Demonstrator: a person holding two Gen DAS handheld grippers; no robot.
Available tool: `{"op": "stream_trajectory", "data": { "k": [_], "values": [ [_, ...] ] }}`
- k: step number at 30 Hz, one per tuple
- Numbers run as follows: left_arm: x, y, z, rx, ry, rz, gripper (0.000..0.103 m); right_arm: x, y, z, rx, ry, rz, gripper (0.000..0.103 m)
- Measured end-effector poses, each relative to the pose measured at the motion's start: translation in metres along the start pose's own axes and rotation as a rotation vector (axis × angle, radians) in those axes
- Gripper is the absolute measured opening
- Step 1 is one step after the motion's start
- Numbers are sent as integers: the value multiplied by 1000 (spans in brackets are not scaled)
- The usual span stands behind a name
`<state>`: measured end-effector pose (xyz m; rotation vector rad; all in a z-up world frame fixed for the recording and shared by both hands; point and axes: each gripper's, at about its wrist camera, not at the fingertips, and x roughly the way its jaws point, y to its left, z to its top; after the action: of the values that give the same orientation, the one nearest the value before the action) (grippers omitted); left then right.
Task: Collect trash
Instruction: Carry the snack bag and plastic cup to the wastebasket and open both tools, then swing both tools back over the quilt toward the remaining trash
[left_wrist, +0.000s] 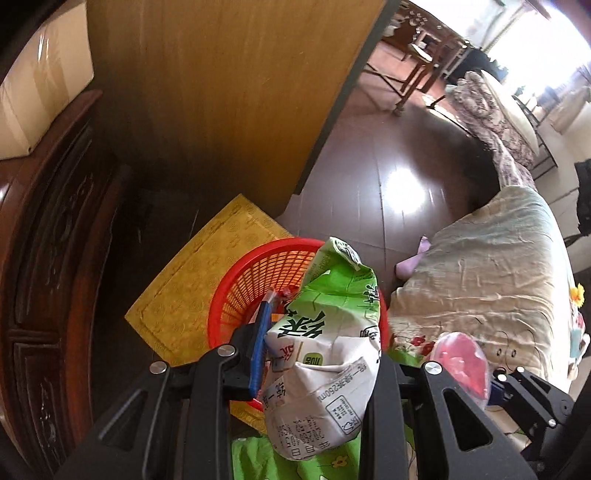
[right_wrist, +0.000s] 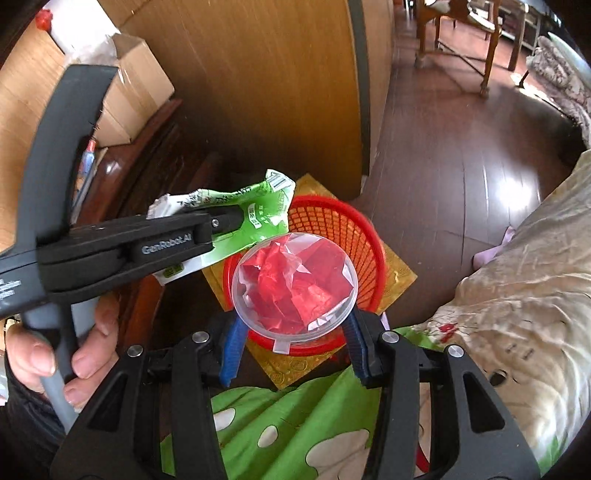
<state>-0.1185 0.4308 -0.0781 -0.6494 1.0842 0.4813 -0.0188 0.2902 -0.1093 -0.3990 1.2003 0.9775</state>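
Note:
A red mesh basket (left_wrist: 251, 273) stands on the floor on a yellow mat (left_wrist: 192, 280). My left gripper (left_wrist: 321, 354) is shut on a crushed green-and-white drink carton (left_wrist: 325, 343), held just above the basket's rim. In the right wrist view the same carton (right_wrist: 258, 210) sticks out of the left gripper (right_wrist: 221, 221) at the basket's (right_wrist: 332, 221) left edge. My right gripper (right_wrist: 295, 321) is shut on a clear round plastic cup (right_wrist: 295, 288) stuffed with crumpled red wrapping, right over the basket's near rim. A hand (right_wrist: 85, 332) grips the left tool's handle.
A tall wooden door panel (left_wrist: 221, 92) rises behind the basket. A dark carved cabinet (left_wrist: 48, 240) with cardboard boxes (right_wrist: 136, 85) on it is to the left. A bed with a cream quilt (left_wrist: 480, 277) and a green blanket (right_wrist: 295, 424) lies to the right and below. Glossy floor (right_wrist: 461, 147) stretches beyond.

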Motion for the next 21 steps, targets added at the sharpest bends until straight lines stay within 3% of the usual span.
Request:
{"op": "stream_trajectory", "data": {
  "k": [1, 2, 4, 14, 21],
  "values": [
    [2, 2, 2, -9, 2, 0, 30, 4, -1, -2, 2, 2, 14, 49],
    [3, 3, 3, -17, 4, 1, 33, 6, -4, -6, 13, 5, 26, 56],
    [4, 5, 4, -23, 1, 4, 48, 5, -10, -10, 44, -2, 27, 65],
    [2, -16, -4, 12, 18, 1, 53, -6, -36, -16, 190, -51, 50, 66],
    [-16, -33, -5, 51, -18, 13, 65, -29, -47, -24, 237, -128, 6, 70]
  ]
}}
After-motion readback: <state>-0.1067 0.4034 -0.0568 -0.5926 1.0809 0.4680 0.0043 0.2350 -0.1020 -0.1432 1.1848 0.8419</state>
